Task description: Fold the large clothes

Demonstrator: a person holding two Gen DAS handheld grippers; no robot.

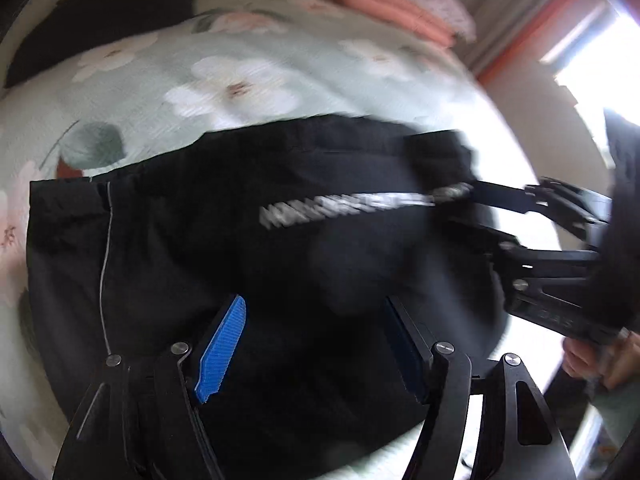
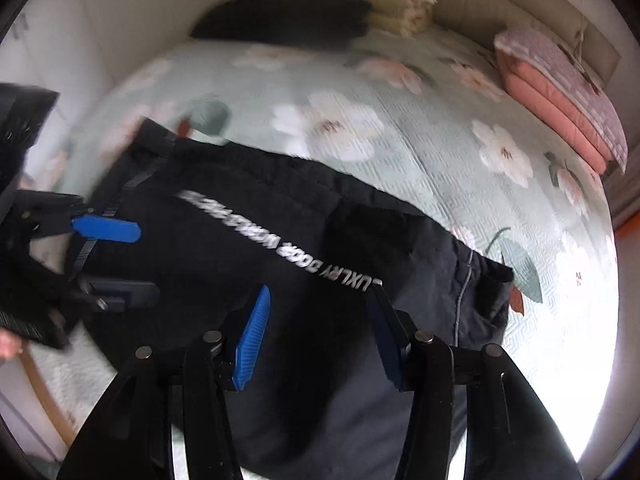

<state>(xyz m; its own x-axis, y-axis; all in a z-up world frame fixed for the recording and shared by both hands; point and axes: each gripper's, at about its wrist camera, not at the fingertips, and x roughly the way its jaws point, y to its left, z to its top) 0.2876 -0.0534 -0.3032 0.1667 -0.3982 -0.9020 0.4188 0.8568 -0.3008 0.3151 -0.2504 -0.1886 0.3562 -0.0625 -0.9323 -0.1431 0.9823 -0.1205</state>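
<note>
Floral bedspread [image 2: 400,92]; pink cushions [image 2: 560,104], dark pile [image 2: 288,16] beyond black garment [image 2: 248,240].

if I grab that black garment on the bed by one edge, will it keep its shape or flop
Probably flop: the black garment already lies creased and draped on the floral bedspread. It looks thin and smooth, so likely light and perhaps slippery between the pads. Expect folded layers to slide apart.

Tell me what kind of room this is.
Most likely a bedroom: a black garment lies on a bed's floral quilt, with folded pink bedding at its far edge and a bright window beside it.
</note>
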